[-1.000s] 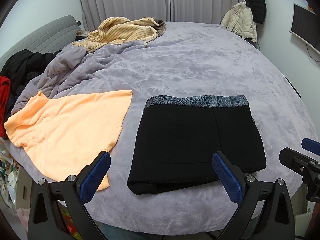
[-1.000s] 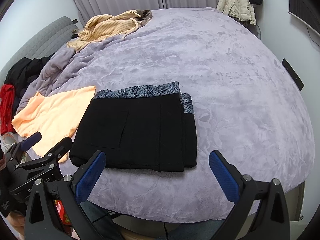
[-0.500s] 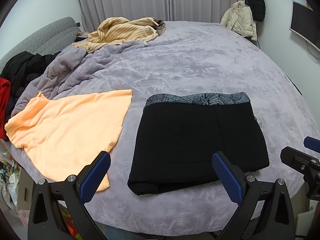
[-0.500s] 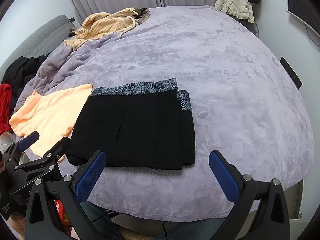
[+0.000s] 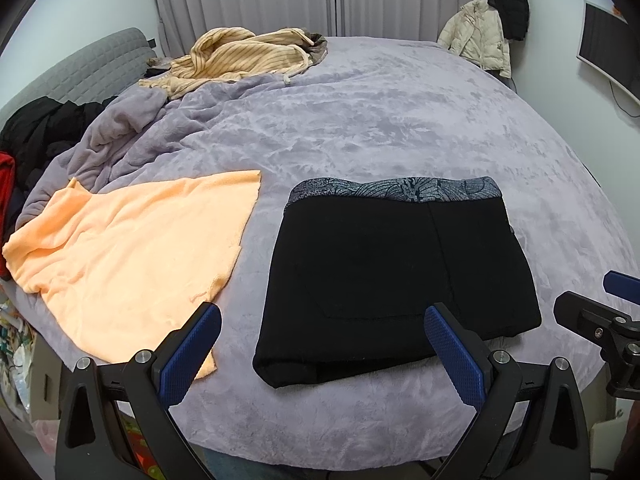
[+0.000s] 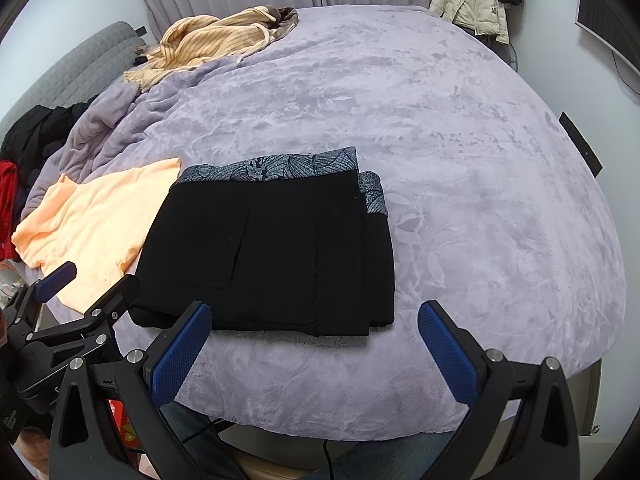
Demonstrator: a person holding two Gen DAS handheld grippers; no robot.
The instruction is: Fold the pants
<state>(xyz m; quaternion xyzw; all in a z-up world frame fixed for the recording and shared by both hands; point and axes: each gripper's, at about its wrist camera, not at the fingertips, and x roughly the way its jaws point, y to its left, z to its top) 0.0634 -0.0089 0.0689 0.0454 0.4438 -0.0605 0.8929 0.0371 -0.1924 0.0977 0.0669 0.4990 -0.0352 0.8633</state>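
Black pants (image 5: 392, 276) with a grey patterned waistband lie folded into a compact rectangle on the lilac bed, near its front edge; in the right wrist view the pants (image 6: 272, 256) show stacked layers at their right side. My left gripper (image 5: 320, 348) hovers open just in front of the pants, holding nothing. My right gripper (image 6: 316, 344) is also open and empty, in front of the pants' near edge. The right gripper (image 5: 600, 320) shows at the far right of the left wrist view, the left gripper (image 6: 72, 300) at the lower left of the right wrist view.
An orange towel (image 5: 132, 248) lies flat left of the pants. A striped beige garment (image 5: 240, 56) sits at the far side of the bed (image 5: 400, 120). Dark and red clothes (image 5: 36, 132) pile at the left. A cream jacket (image 5: 480, 36) hangs at the back right.
Both grippers have drifted slightly; the pants sit a little lower and closer in the right wrist view. Nothing was gripped or released.
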